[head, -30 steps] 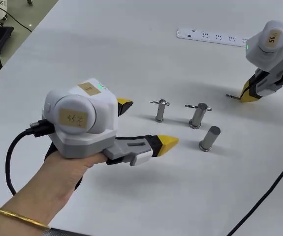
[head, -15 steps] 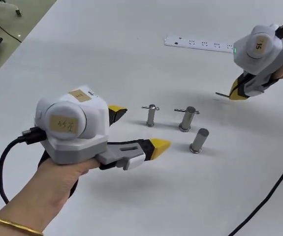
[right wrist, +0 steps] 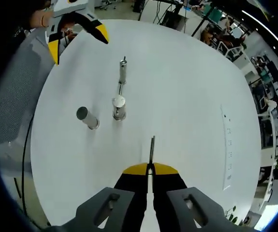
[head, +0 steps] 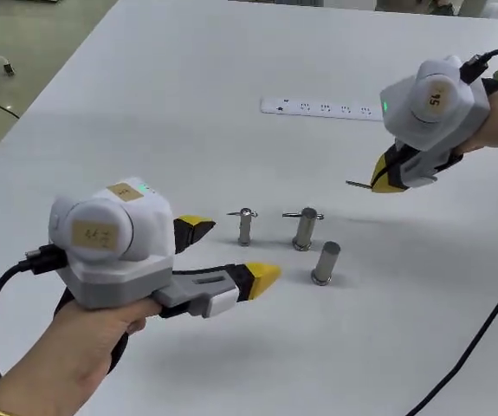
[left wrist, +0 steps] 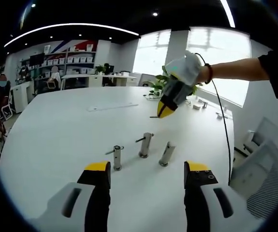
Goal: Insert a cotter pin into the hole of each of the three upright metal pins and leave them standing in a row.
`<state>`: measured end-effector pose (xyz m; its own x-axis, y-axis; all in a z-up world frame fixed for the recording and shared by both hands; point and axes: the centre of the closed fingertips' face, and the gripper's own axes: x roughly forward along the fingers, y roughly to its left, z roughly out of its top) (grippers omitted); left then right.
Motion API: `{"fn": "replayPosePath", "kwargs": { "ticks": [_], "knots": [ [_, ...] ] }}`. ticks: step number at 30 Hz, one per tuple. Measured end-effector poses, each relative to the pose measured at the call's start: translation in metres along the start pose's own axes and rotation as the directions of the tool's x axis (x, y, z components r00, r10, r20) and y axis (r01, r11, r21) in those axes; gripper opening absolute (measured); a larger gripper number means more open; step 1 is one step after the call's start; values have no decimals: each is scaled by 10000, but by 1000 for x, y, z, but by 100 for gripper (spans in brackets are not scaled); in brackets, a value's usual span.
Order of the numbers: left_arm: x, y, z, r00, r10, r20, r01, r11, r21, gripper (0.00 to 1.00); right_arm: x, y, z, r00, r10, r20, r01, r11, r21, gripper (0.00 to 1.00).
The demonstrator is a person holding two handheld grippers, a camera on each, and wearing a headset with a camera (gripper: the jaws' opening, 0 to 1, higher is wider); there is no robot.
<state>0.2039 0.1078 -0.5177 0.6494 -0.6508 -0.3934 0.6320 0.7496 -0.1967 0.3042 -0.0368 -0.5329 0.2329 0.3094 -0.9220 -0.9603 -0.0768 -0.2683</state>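
Note:
Three upright metal pins stand mid-table. The left pin point(head: 245, 226) and the middle pin point(head: 304, 229) each carry a cotter pin through the top. The third pin point(head: 324, 262) stands slightly nearer me, with a bare top. My right gripper point(head: 380, 183) hovers up and to the right of them, shut on a cotter pin point(head: 358, 184) that sticks out ahead of its tips point(right wrist: 152, 147). My left gripper point(head: 227, 251) is held open to the left of the pins, nothing between its jaws, and faces them point(left wrist: 147, 169).
A white power strip point(head: 318, 107) lies flat at the far side of the white table. A black cable point(head: 482, 329) runs across the right near corner. Bare tabletop surrounds the pins.
The head camera has shifted, sliding the scene left and down. My right gripper, still holding the cotter pin, has risen a little and come slightly nearer the pins. The left gripper stays open.

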Motion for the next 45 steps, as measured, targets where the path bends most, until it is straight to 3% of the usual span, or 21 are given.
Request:
{"fn": "replayPosePath", "kwargs": {
  "ticks": [3,10,16,18,26,38,45],
  "knots": [
    [-2,-4,-1,9998,-174,24,175,9992,-367,56,-5,8,8,9999,-31,149,35,9997,-232,0],
    [-3,-11,4,9991,-401,120,407,9974,-597,50,-15,27,28,9984,-71,560,105,9981,-603,0],
    [1,-17,6,9980,-623,-65,618,9962,-615,44,-19,40,42,9958,-109,908,169,9977,-661,0],
    [2,-18,4,9969,-667,-414,650,9970,-410,41,-19,43,47,9935,-154,1125,224,9979,-607,0],
    [10,-26,10,9944,-908,-545,885,9952,-427,38,-16,58,67,9843,-118,1762,254,9968,-753,0],
    [13,-34,23,9924,-1197,-298,1166,9889,-925,30,-19,77,91,9730,-3,2309,242,9946,-1007,0],
    [14,-37,22,9910,-1301,-316,1252,9841,-1259,21,-25,84,99,9674,8,2532,306,9923,-1201,0]
  ]
}}
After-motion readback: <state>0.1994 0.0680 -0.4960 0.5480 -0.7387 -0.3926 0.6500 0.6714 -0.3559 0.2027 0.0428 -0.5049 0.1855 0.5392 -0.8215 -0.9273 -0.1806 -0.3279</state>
